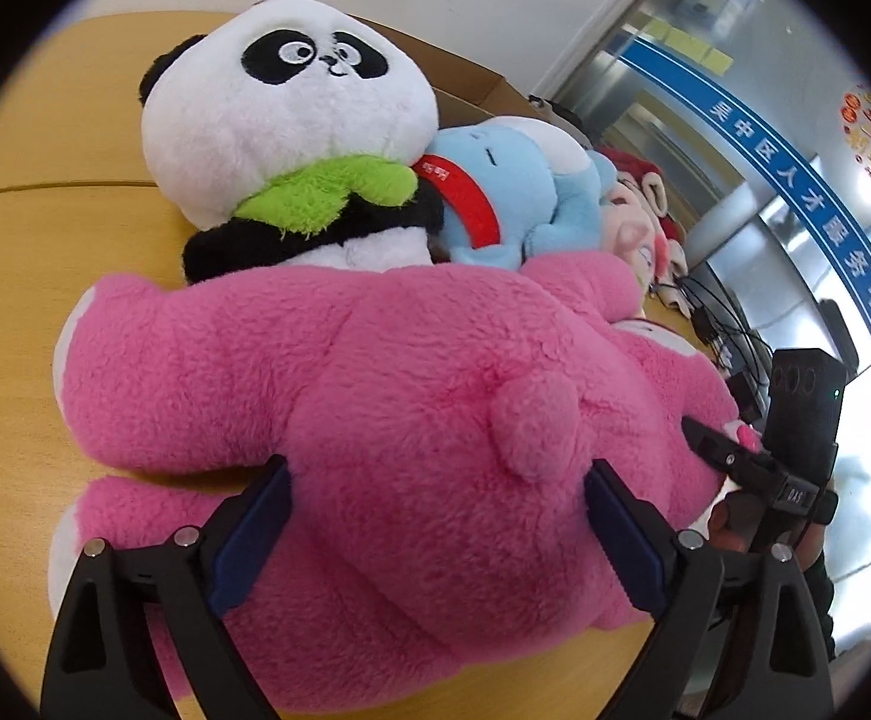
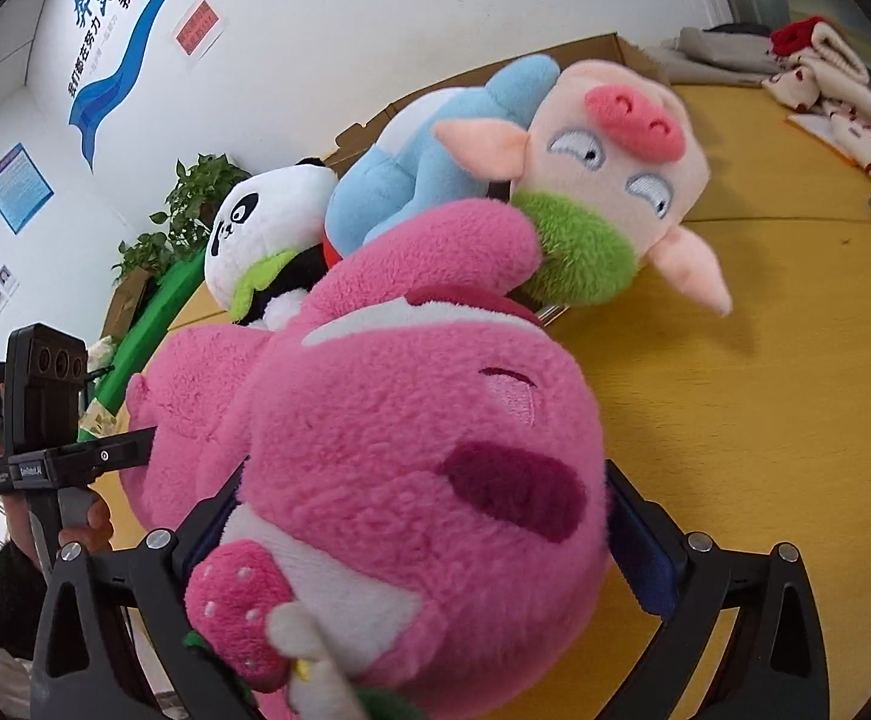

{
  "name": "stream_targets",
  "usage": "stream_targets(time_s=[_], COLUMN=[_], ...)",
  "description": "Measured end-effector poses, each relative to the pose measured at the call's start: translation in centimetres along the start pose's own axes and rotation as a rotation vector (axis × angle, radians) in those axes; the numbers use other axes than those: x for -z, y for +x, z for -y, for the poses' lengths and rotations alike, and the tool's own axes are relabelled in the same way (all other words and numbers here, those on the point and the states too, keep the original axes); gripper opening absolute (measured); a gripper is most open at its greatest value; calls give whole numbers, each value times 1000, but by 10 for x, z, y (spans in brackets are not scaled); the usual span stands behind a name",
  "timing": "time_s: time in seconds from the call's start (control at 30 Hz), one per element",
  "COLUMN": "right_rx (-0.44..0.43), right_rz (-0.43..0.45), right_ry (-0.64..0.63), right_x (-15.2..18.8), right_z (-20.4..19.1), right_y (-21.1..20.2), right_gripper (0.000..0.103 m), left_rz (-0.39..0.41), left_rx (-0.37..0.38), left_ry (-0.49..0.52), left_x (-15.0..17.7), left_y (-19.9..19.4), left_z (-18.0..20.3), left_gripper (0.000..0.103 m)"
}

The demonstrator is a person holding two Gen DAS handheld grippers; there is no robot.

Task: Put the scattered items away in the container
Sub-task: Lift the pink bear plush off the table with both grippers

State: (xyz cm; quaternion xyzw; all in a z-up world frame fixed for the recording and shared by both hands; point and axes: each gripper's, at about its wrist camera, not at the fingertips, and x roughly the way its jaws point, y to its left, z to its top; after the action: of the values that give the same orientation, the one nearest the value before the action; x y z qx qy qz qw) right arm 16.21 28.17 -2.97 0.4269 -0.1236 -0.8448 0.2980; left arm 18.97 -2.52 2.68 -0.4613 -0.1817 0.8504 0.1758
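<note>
A big pink plush bear lies on the wooden table. My left gripper has its jaws wide on either side of the bear's rump, pads pressed into the fur. My right gripper holds the bear's head between its jaws. Behind the bear lie a panda plush, a blue plush and a pig plush. A cardboard box stands open behind them; it also shows in the right wrist view.
The yellow wooden table stretches to the right. Red-and-white cloth items and a grey bundle lie at its far end. Cables lie near the table edge. A potted plant stands by the wall.
</note>
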Motion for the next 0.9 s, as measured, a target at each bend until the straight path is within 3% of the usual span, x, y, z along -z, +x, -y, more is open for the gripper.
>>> stream_targets(time_s=[0.03, 0.2, 0.4, 0.63, 0.9], right_rx=[-1, 34, 49, 66, 56], right_rz=[-5, 50, 92, 184, 308], right_ry=[6, -24, -54, -135, -192], right_x=[0, 5, 10, -5, -53], right_z=[-2, -17, -32, -59, -83], right_y=[3, -5, -26, -61, -90], right_gripper=[103, 98, 88, 87, 87], left_rz=[9, 42, 57, 101, 219], left_rx=[-4, 1, 7, 36, 52], left_ry=[5, 47, 102, 130, 203], left_x=[1, 8, 13, 2, -47], left_y=[-1, -16, -34, -59, -93], left_z=[1, 7, 17, 31, 52], left_gripper=[93, 61, 40, 37, 37])
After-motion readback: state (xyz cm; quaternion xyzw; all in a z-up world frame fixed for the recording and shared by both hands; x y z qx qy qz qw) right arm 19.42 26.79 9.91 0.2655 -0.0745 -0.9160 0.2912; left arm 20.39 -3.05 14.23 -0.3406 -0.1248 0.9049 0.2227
